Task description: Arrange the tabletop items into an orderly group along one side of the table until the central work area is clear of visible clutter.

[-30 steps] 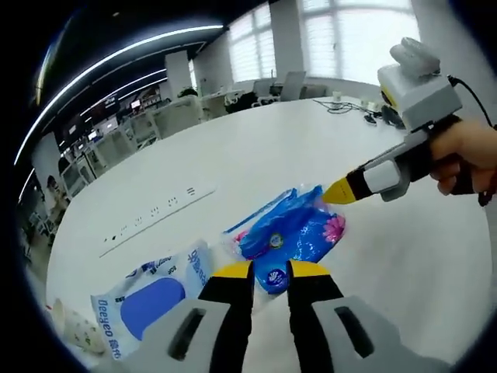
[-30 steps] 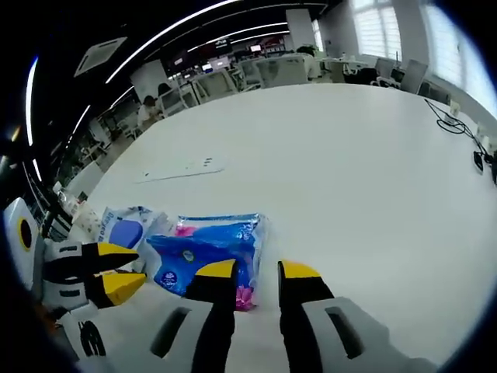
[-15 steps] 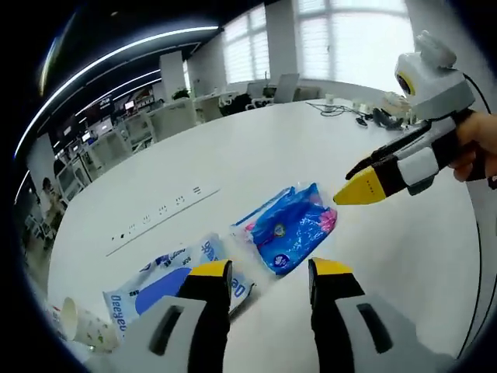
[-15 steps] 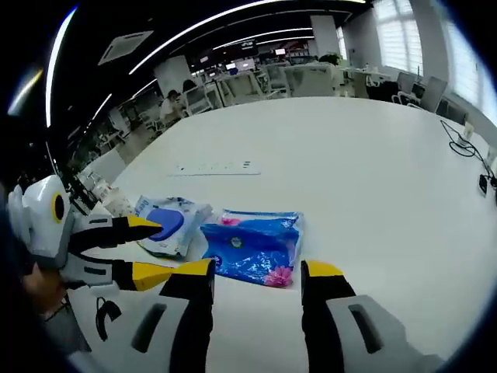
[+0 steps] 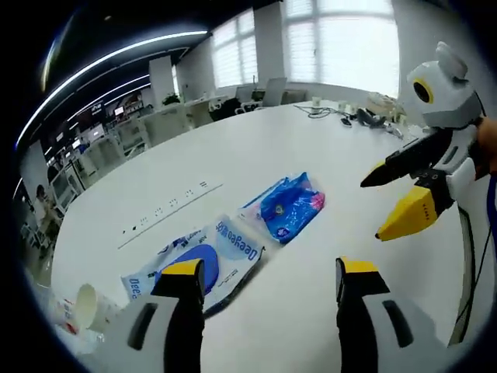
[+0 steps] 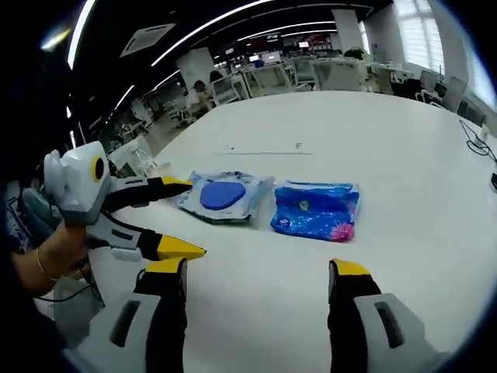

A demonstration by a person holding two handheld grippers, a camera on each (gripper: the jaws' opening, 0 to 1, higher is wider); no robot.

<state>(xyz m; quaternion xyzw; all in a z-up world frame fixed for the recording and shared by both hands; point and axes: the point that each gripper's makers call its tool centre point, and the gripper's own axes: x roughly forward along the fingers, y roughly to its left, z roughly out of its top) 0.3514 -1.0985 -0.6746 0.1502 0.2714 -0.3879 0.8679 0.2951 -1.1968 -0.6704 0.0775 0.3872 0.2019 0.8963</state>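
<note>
Two packs lie flat side by side on the white table (image 5: 256, 155). One is a blue tissue packet (image 5: 286, 206) (image 6: 317, 210) with a pink flower. The other is a white wet-wipes pack (image 5: 194, 260) (image 6: 224, 196) with a blue oval lid. My left gripper (image 5: 269, 268) stands open, held back from both packs and touching neither. It also appears at the left of the right gripper view as the left gripper (image 6: 186, 217), open, with one tip near the wipes pack. My right gripper (image 6: 258, 268) is open and empty. From the right of the left gripper view comes the right gripper (image 5: 380, 203), open.
A white power strip (image 5: 171, 210) (image 6: 264, 149) lies beyond the packs. A paper cup (image 5: 85, 303) lies near the table's edge by the wipes pack. Cables and small devices (image 5: 342, 116) sit at the far end. A hand (image 6: 54, 256) holds the left gripper. Office desks and chairs stand beyond.
Both grippers have opened wide and drawn back from the blue tissue packet. The packet now lies free next to the wipes pack.
</note>
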